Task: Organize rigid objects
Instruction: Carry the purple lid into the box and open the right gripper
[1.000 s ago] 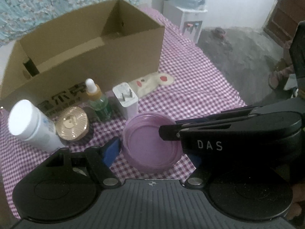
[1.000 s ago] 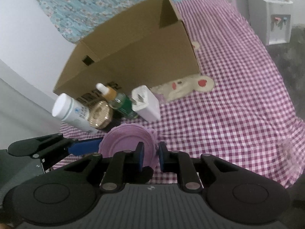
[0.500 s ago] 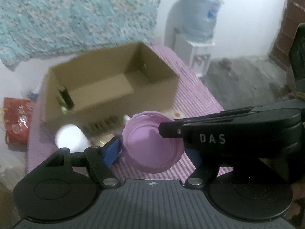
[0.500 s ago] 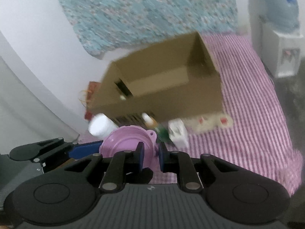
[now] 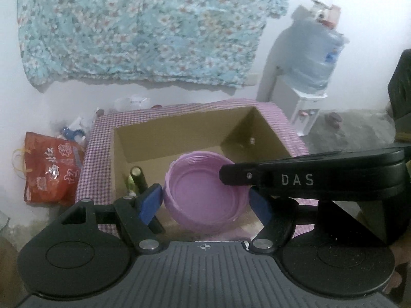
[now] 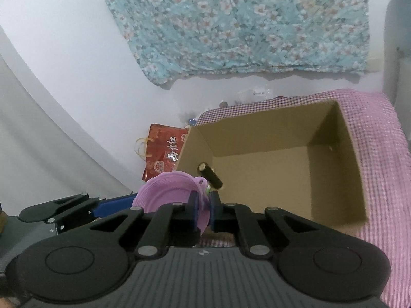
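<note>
Above the open brown cardboard box (image 6: 282,169) now, no longer down at the checked surface (image 6: 380,154): round lilac plastic bowl (image 5: 205,192), rim pinched by the closed right hand-held gripper (image 6: 203,202), flanked by the spread left hand-held gripper (image 5: 205,202). Ready, likely, for lowering inside, beside the dark cylindrical tube (image 6: 209,175).
</note>
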A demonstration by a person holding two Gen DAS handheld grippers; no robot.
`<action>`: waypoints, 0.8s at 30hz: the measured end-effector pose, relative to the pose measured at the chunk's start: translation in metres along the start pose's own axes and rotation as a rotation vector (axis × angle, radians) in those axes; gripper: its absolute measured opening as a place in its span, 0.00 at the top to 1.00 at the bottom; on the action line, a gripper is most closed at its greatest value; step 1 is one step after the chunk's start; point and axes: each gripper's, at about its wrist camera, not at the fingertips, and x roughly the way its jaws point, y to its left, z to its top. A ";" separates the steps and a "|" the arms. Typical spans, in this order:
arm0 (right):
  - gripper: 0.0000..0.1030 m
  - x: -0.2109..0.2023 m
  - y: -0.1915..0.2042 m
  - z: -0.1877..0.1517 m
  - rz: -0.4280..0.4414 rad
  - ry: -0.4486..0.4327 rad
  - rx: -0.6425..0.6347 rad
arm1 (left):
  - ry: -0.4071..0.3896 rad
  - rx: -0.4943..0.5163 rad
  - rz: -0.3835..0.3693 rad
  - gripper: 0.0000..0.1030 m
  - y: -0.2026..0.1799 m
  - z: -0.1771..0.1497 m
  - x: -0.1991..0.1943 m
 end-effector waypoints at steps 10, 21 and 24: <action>0.92 0.087 -0.034 0.055 0.017 0.094 0.061 | 0.113 -0.025 0.066 0.28 0.026 0.046 0.077; 0.92 0.183 -0.083 0.067 0.015 0.198 0.142 | 0.168 -0.049 0.148 0.26 0.041 0.052 0.115; 0.92 0.209 -0.092 0.061 -0.016 0.214 0.164 | 0.175 -0.055 0.149 0.25 0.043 0.052 0.115</action>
